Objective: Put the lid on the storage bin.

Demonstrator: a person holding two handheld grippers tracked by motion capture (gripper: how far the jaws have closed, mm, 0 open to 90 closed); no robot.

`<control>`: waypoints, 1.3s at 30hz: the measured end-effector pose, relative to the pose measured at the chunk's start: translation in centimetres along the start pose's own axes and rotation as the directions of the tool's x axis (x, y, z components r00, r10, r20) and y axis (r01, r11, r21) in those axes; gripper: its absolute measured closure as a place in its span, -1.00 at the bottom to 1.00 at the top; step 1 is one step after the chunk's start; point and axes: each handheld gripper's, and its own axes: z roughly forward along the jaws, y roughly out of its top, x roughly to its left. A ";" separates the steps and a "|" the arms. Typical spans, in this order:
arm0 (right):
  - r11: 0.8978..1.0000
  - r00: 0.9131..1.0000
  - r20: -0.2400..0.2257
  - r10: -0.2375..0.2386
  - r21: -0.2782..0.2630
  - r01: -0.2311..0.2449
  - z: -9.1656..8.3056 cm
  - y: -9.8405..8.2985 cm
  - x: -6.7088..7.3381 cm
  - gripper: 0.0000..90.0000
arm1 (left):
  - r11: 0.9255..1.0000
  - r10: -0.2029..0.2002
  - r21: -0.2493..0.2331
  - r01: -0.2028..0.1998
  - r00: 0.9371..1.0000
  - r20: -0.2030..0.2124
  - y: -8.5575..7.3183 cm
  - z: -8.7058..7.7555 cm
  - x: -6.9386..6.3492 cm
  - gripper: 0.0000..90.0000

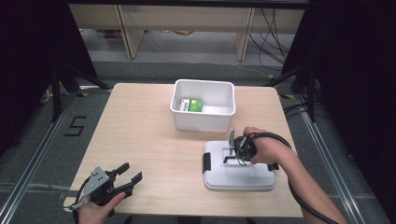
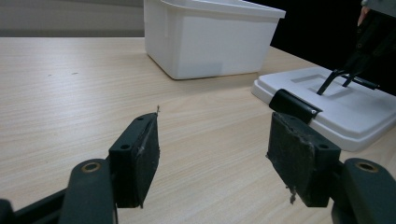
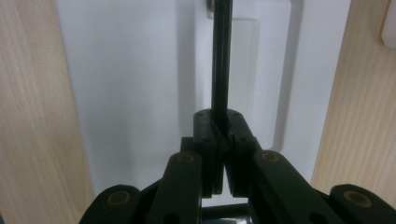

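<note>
We have the right gripper [image 1: 232,155] closed on the thin black handle [image 3: 221,60] of the white lid [image 1: 243,179], which lies flat on the wooden surface [image 1: 149,140] at the near right. In the right gripper view the fingers [image 3: 205,135] pinch that handle from both sides with no gap left, and the handle stands up from its recess in the middle of the lid. The grip looks complete to us, but the lid has not left the surface.

The white bin [image 1: 203,122] sits just beyond the lid, at the far middle of the surface, open at the top. Inside it lies a small green and white packet [image 1: 193,105], against the left wall.

Our left gripper [image 1: 128,179] rests at the near left corner, well apart from both lid and bin. Its fingers [image 2: 140,158] stand wide with nothing between them, and they point toward the lid, whose black clip [image 2: 294,105] shows on the near edge.

We judge that the taking hold is done. What is left is to lift the lid by its handle, carry it over the bin, set it down squarely and perhaps fasten the clips.
</note>
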 end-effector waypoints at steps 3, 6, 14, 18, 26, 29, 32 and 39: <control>1.000 1.000 -0.010 0.011 0.006 -0.011 -0.1 -0.3 -0.4 0.90 | 1.000 -0.003 0.000 0.003 1.000 -0.001 0.0 0.0 0.0 -0.26; 1.000 1.000 -0.022 0.011 0.006 -0.011 -0.6 -0.5 -0.8 0.90 | 1.000 -0.007 0.000 0.007 1.000 -0.001 0.0 0.1 0.0 -0.26; 1.000 0.999 -0.029 0.016 0.001 -0.016 -2.4 -0.8 -1.8 0.90 | 1.000 -0.005 0.001 0.005 1.000 -0.003 0.0 0.1 0.0 -0.26; 0.999 0.997 -0.065 0.031 0.018 -0.030 -3.3 -0.4 -2.3 0.90 | 1.000 -0.006 0.002 0.006 1.000 -0.003 -0.1 0.1 0.0 -0.26; 0.999 0.998 -0.052 0.043 0.007 -0.042 -5.0 0.0 -3.7 0.90 | 1.000 -0.003 0.002 0.003 1.000 -0.003 0.0 0.1 0.0 -0.26; 0.999 0.998 -0.040 0.038 -0.011 -0.039 -5.7 0.1 -4.2 0.90 | 1.000 -0.004 0.002 0.004 1.000 -0.003 -0.1 0.1 0.0 -0.26; 0.999 0.999 -0.030 0.021 -0.031 -0.022 -6.3 0.3 -4.7 0.90 | 1.000 -0.002 0.004 0.002 1.000 0.000 -0.1 0.1 0.0 -0.26; 0.998 0.999 -0.015 0.040 -0.046 -0.040 -7.3 0.6 -5.3 0.90 | 1.000 -0.003 0.002 0.003 1.000 -0.002 -0.1 0.1 0.0 -0.26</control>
